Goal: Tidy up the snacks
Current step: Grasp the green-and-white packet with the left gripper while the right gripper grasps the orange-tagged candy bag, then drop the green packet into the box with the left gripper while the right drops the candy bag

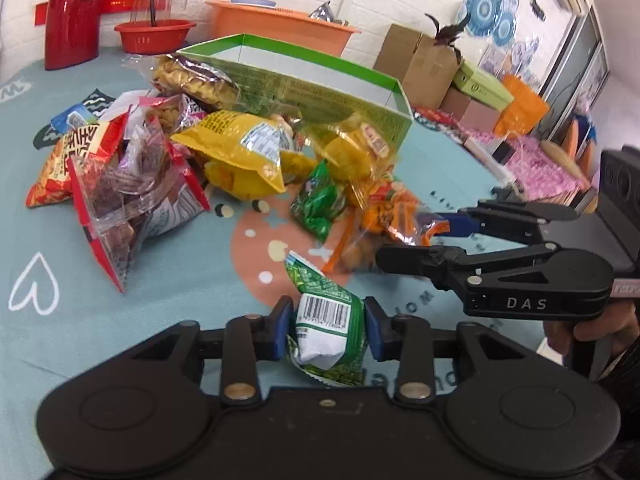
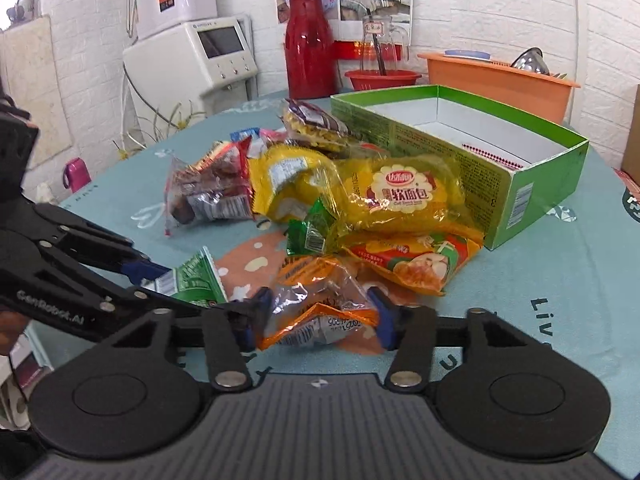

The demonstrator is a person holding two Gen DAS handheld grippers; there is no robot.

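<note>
A pile of snack packets lies on the teal tablecloth (image 2: 560, 280) in front of an open green cardboard box (image 2: 540, 184). The box interior is white and nearly bare. My left gripper (image 1: 327, 330) is shut on a small green snack packet (image 1: 324, 316), barcode facing up, blue pads pressing both its sides. My right gripper (image 2: 319, 316) is shut on a crinkled orange snack packet (image 2: 320, 308) at the near edge of the pile. In the left wrist view the right gripper (image 1: 418, 240) reaches in from the right. Yellow bread bags (image 2: 400, 192) lie against the box.
A red thermos (image 2: 310, 44), a red bowl (image 2: 382, 78) with a glass jug and an orange basin (image 2: 496, 76) stand behind the box. Cardboard boxes (image 1: 416, 60) are stacked beyond the table. A white appliance (image 2: 192, 64) stands at the wall.
</note>
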